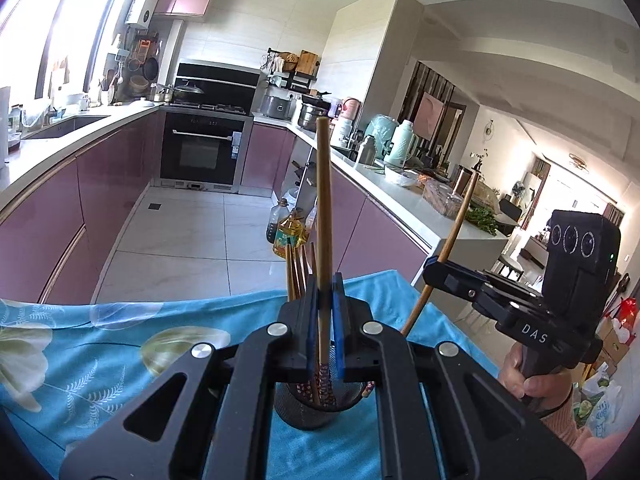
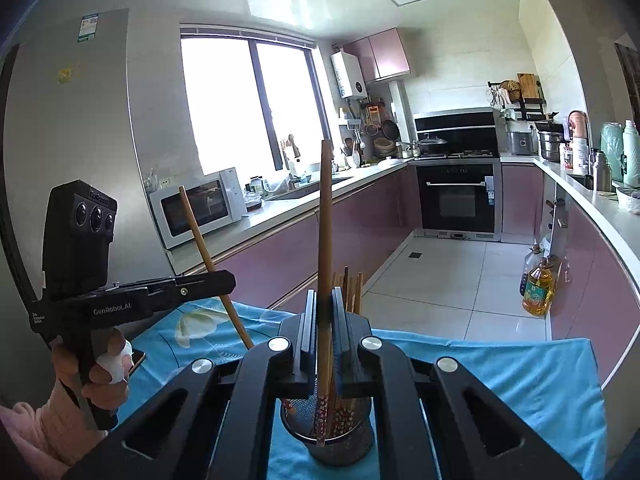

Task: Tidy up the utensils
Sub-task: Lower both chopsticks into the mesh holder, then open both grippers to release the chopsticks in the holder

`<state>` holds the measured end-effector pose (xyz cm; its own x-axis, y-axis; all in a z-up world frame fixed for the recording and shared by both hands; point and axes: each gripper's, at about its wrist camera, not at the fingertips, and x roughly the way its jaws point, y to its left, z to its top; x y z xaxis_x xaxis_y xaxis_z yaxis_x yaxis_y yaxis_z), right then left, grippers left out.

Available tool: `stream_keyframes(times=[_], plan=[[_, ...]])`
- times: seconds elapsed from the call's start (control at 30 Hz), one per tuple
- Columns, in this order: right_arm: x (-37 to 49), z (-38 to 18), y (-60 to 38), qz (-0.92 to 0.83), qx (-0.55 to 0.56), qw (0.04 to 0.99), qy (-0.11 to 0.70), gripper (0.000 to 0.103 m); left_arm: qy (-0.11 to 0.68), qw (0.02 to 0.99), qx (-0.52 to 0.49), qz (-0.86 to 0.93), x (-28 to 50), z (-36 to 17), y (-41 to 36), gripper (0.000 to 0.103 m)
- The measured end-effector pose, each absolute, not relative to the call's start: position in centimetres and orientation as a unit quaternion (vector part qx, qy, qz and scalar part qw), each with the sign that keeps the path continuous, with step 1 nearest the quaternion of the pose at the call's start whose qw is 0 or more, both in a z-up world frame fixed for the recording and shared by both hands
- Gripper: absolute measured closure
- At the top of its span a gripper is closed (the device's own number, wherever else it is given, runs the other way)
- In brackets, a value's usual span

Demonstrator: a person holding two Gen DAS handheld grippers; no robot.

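Observation:
My left gripper (image 1: 323, 280) is shut on a wooden chopstick (image 1: 323, 200) that stands upright, its patterned lower end inside a dark mesh utensil holder (image 1: 308, 410). My right gripper (image 2: 323, 296) is shut on another chopstick (image 2: 325, 220), its patterned tip inside the same holder (image 2: 340, 446). Several more chopsticks (image 2: 352, 288) stand in the holder. The right gripper also shows in the left wrist view (image 1: 430, 270), and the left gripper in the right wrist view (image 2: 228, 278). The holder stands on a blue flowered cloth (image 1: 100, 352).
The cloth covers a table (image 2: 520, 380) at the kitchen's near end. Purple cabinets with white counters run along both sides. An oven (image 2: 456, 196) is at the far end. Oil bottles (image 2: 538, 288) stand on the tiled floor. A microwave (image 2: 200, 210) sits on the counter.

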<state>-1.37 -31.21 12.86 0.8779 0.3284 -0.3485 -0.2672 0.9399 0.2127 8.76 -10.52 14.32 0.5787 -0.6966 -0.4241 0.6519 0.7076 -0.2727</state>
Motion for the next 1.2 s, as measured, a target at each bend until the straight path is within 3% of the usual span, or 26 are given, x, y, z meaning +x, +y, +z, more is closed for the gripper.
stream_keyframes(times=[0.53, 1.2], plan=[[-0.3, 12.7, -31.2, 0.155, 0.094, 0.965, 0.19, 0.097, 0.299, 0.888, 0.034, -0.347, 10.0, 10.5, -13.3, 0.096], [5.1, 5.5, -30.0, 0.149, 0.079, 0.924, 0.343, 0.095, 0.364, 0.855, 0.097, -0.357, 12.7, 7.5, -16.8, 0.095]])
